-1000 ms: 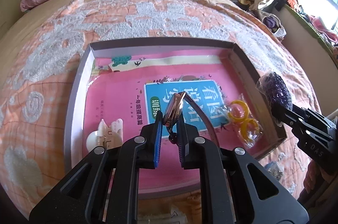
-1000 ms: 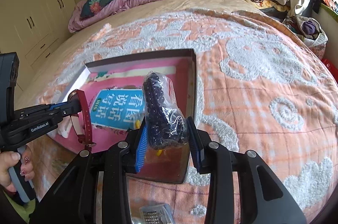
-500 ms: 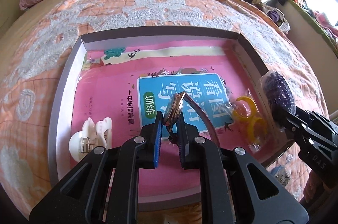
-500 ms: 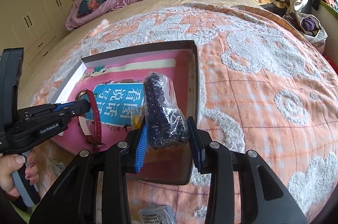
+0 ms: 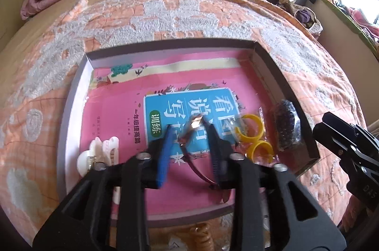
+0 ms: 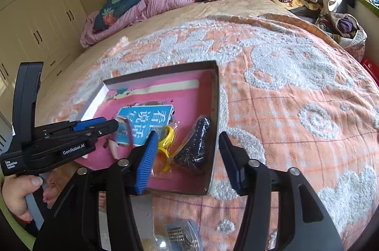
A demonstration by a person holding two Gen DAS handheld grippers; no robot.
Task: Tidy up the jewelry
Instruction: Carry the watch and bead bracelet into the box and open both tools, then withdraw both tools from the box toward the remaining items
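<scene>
Both grippers hang over a shallow box [image 5: 75,94] on the bed [image 6: 296,90]. On the left gripper [image 5: 190,132] the jaws are spread, and a watch [image 5: 194,126] sits blurred between them; whether either pad touches it is hard to make out. Its dark red strap curves down toward the pink book [image 5: 123,109] lining the box, partly hidden behind the right-hand finger. On the right gripper [image 6: 188,148] the jaws stand wide apart with nothing between them.

Just beyond, a clear bag of dark beads [image 6: 196,144] lies inside the box against its right wall. Beside it sits a crinkled clear packet with yellow rings [image 5: 254,138], their shape smeared by glare. A white hair clip [image 5: 99,151] rests at the box's left side, its lower part cut off by the left gripper's body.
</scene>
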